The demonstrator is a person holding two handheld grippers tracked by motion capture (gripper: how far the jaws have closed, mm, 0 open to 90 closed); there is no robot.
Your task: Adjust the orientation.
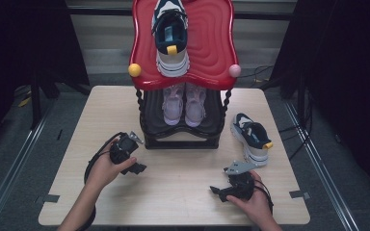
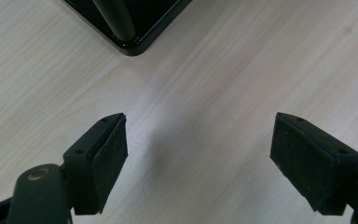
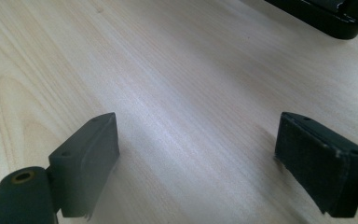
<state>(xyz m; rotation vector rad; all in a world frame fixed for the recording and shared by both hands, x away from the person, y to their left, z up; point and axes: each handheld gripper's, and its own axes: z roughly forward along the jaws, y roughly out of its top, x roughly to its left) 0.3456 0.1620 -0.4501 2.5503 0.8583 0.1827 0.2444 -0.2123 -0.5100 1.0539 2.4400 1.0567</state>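
Note:
A navy and white sneaker (image 1: 171,41) with a yellow heel tab lies on the red top shelf (image 1: 212,43) of a shoe rack. Its match (image 1: 251,137) rests on the table to the right of the rack. On the black lower shelf (image 1: 217,122) sits a pair of pink sneakers (image 1: 184,103). My left gripper (image 1: 136,168) (image 2: 198,149) hovers low over bare wood just in front of the rack's left foot (image 2: 130,44), jaws open and empty. My right gripper (image 1: 218,191) (image 3: 198,149) sits near the table's front right, also open with nothing between its pads.
The light wooden table (image 1: 183,192) carries the rack at its back middle. The rack's black base (image 3: 326,18) crosses the top right of the right gripper view. Black curtains stand at both sides, and cables lie on the floor at the right.

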